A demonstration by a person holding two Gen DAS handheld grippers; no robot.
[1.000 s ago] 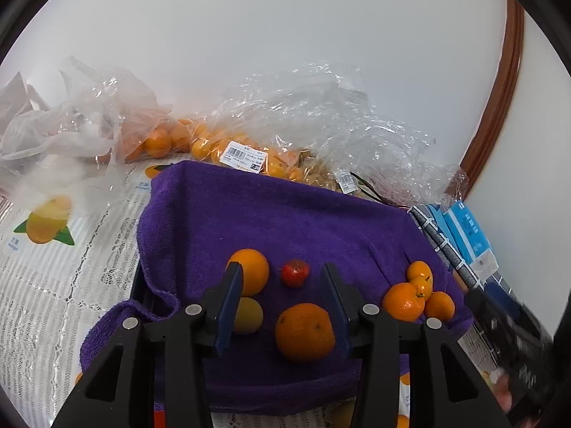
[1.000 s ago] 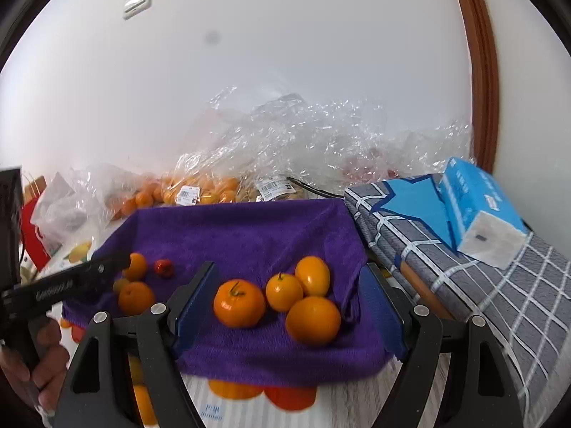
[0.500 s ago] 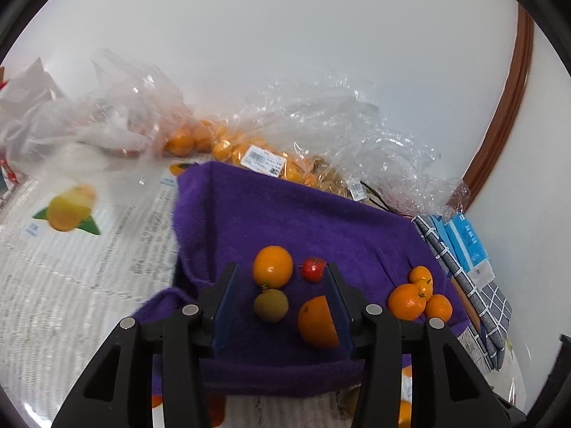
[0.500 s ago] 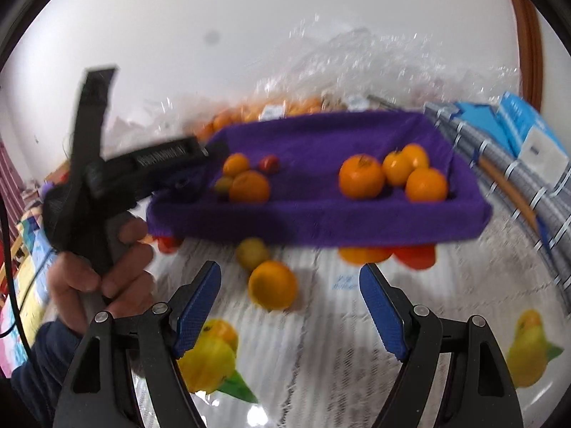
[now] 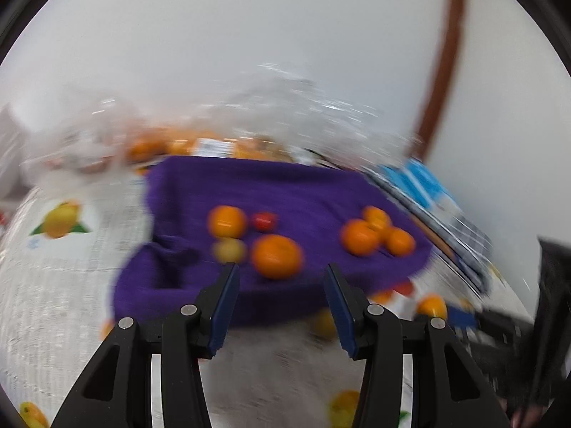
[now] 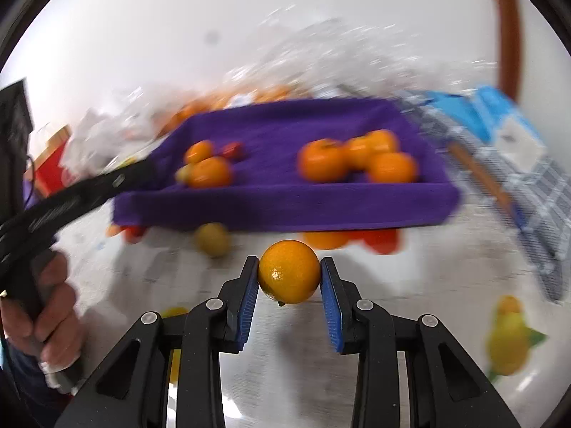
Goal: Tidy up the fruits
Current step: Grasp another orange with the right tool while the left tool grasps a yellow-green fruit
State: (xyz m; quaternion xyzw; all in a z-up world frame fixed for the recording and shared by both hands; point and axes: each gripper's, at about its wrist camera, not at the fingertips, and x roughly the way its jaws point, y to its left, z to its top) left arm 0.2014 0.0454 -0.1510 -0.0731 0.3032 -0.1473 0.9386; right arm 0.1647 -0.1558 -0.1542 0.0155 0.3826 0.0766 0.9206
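Note:
My right gripper (image 6: 289, 273) is shut on an orange (image 6: 289, 271), held just in front of the purple towel-lined tray (image 6: 285, 210). On the tray, oranges and a small red fruit (image 6: 233, 148) lie at the left, and three oranges (image 6: 357, 158) at the right. A yellow-green fruit (image 6: 212, 239) lies on the table by the tray's front edge. My left gripper (image 5: 282, 285) is open and empty, in front of the tray (image 5: 200, 285), with an orange (image 5: 276, 256) just beyond its fingertips. Both views are motion-blurred.
Clear plastic bags of oranges (image 5: 200, 146) lie behind the tray against the white wall. A blue tissue pack (image 6: 506, 125) sits on a checked cloth at the right. The tablecloth (image 6: 410, 303) has printed fruit pictures. The person's hand (image 6: 46, 321) holds the left gripper at the left.
My right gripper has closed on the orange that lay on the table in front of the tray. My left gripper has pulled back from the tray, still open.

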